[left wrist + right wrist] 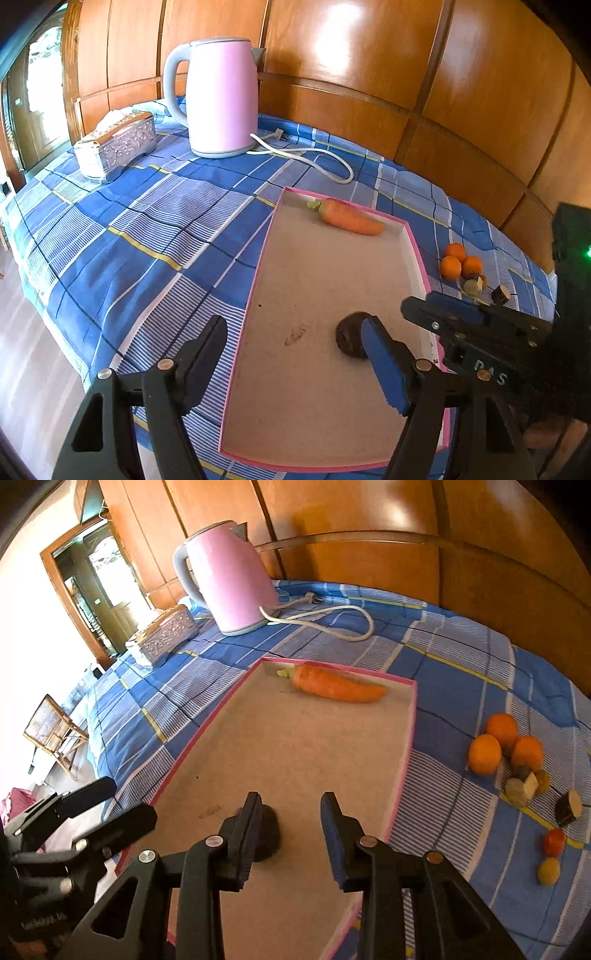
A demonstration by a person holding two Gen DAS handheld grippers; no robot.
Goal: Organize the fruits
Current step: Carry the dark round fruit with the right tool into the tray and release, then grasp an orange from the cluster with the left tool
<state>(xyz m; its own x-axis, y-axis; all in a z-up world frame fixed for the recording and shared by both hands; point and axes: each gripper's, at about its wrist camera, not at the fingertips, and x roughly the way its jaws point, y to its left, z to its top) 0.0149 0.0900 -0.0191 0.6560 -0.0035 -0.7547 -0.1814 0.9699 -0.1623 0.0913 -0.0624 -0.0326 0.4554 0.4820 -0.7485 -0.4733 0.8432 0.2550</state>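
Observation:
A shallow pink-rimmed tray (pixel 258 273) (pixel 406 738) lies on the blue checked cloth. A carrot (pixel 351 219) (pixel 336 686) rests at its far end. Near the tray's front, a dark round fruit (pixel 349 338) (pixel 269 834) sits on the tray floor. My right gripper (pixel 291 799) (pixel 432 310) hangs over it, open; the fruit lies against the left finger with a gap to the other. My left gripper (pixel 295 325) (pixel 125 799) stands wide open over the tray's near left edge, holding nothing. Three oranges (pixel 460 262) (pixel 502 746) lie right of the tray.
Right of the tray, past the oranges, lie cut fruit pieces (pixel 521 788), a dark chunk (pixel 569 808), a small red fruit (pixel 554 842) and a yellow one (pixel 548 871). A pink kettle (pixel 221 99) with a loose white cord (pixel 314 155) and a silver tissue box (pixel 118 144) stand at the back.

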